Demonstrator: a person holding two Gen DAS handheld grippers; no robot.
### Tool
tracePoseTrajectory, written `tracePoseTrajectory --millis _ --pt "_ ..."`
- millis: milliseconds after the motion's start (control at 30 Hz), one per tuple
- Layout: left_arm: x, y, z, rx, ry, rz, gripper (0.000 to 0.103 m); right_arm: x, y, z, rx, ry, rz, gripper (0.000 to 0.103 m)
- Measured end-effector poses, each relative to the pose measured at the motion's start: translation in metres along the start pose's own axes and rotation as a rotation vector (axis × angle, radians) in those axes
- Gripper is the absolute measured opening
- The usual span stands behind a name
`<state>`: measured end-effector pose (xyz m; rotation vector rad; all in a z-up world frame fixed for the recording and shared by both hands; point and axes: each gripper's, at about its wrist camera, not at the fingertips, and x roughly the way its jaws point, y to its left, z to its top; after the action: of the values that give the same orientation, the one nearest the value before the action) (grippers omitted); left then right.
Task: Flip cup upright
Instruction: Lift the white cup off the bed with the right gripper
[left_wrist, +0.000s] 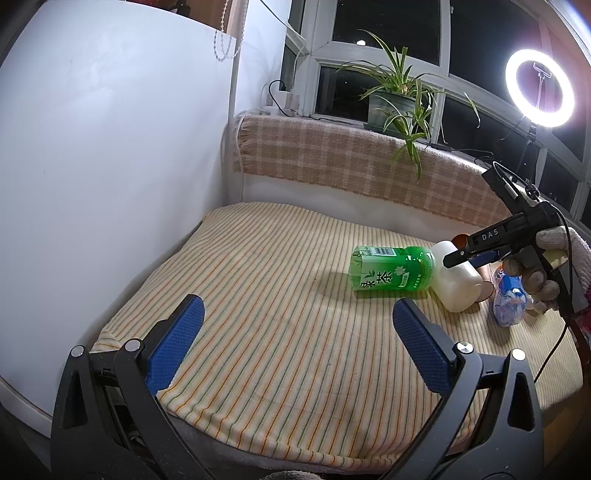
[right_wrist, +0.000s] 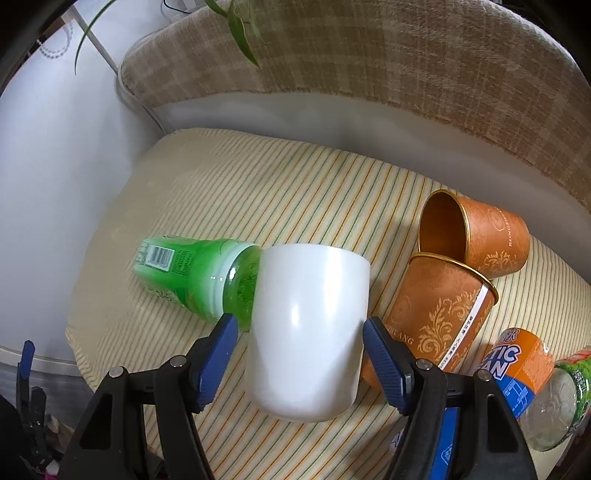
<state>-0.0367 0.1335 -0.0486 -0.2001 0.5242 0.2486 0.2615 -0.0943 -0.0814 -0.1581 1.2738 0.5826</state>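
The black handheld right gripper (left_wrist: 466, 254) bore "DAS" — the ornate orange paper cup (right_wrist: 436, 321) showed "HUANG".

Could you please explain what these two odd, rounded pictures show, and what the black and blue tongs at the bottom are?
There is no robot here: a person holds a handheld claw in each hand, and each claw carries a wide-angle camera looking along its two blue-padded fingers.

The left wrist picture shows the left claw open and empty above a striped cloth. Farther off, a gloved hand holds the right claw.

The right wrist picture shows the right claw from its own camera, its pads on either side of a white cup; whether they press it is unclear. A green tea bottle lies beside the cup. Two orange paper cups lie tipped to its right.
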Motion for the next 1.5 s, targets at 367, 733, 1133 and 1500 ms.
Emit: tracePoseTrajectory --millis 367,733,1133,1500 --pt "0.002 0.003 0.0 -0.003 0.002 -0.004 0.103 0.008 0.0 0.002 -0.015 0.018 -0.026 0.072" --pt "0.004 -0.003 0.0 0.003 -0.001 -0.006 0.103 -0.006 0.004 -0.004 -0.027 -0.026 -0.028 0.068" --pt "-0.004 -0.014 -0.002 0.019 -0.013 -0.015 0.103 -0.026 0.007 -0.011 -0.044 -0.116 0.001 0.042" --pt "-0.01 0.001 0.0 -0.009 -0.02 0.001 0.103 -0.004 0.014 0.002 -0.054 -0.048 -0.018 0.065"
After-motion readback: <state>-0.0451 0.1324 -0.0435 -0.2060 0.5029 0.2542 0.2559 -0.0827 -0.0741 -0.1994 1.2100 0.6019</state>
